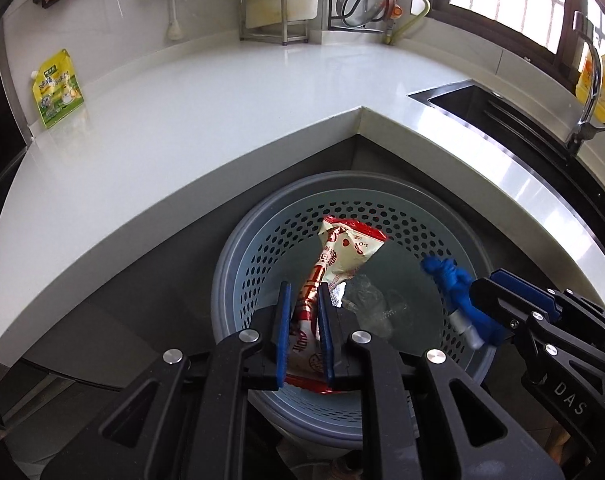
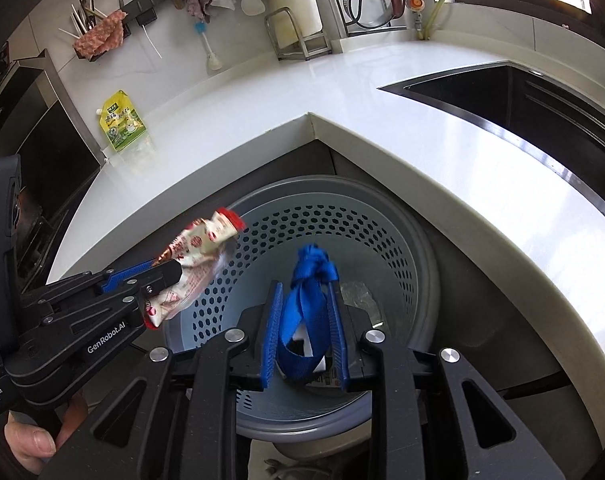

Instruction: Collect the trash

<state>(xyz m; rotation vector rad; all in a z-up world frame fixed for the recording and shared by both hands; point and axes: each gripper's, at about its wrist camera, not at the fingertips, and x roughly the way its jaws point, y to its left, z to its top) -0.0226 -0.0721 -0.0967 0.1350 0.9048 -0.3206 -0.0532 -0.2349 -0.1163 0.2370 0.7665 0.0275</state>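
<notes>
Over the grey perforated round plastic bin (image 1: 262, 248), left gripper (image 1: 304, 296) is clamped on a crumpled red-and-white plastic snack wrapper (image 1: 342, 248). Right gripper (image 2: 304, 294) has its 2 jaws parted, with a knotted blue fabric strap (image 2: 306, 292) loose between them. Clear crumpled plastic (image 1: 366, 300) lies on the bin's bottom. Bin sits below the white countertop (image 1: 182, 120) corner; yellow-green pouch (image 1: 56, 88) at its far left edge.

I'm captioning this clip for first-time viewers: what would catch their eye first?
Two grippers poised over a grey perforated trash basket tucked under the white countertop corner. The left gripper pinches a red-and-white snack wrapper; a knotted blue strap sits between the right gripper fingers. A yellow-green pouch stands far left on the counter.
</notes>
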